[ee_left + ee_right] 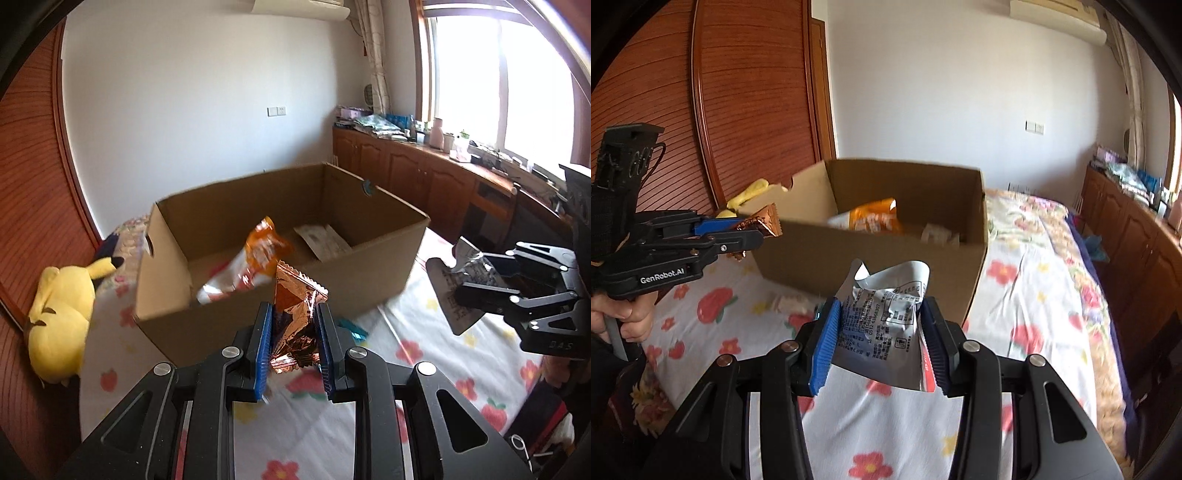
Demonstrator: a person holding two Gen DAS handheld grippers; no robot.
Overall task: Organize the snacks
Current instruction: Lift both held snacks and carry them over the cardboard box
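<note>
The left gripper [293, 345] pinches a copper wrapper [295, 317]; the right gripper [882, 343] clamps a silver packet [882, 321]. The open box [388, 254] lies just ahead of both fingertips, nearer the left.

White walls [192, 92]; reddish slatted wooden wardrobe [746, 92]. Bright window [491, 85], curtain [376, 55], cluttered wooden cabinets [413, 166] beneath. Floral sheet [1027, 295] over the bed. Air conditioner [303, 6] mounted high.

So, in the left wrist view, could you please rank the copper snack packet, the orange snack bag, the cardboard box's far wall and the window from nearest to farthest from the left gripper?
1. Copper snack packet: clamped in the left gripper.
2. Orange snack bag: just ahead, inside the box.
3. Cardboard box's far wall: behind the bag.
4. Window: far right, across the room.
</note>
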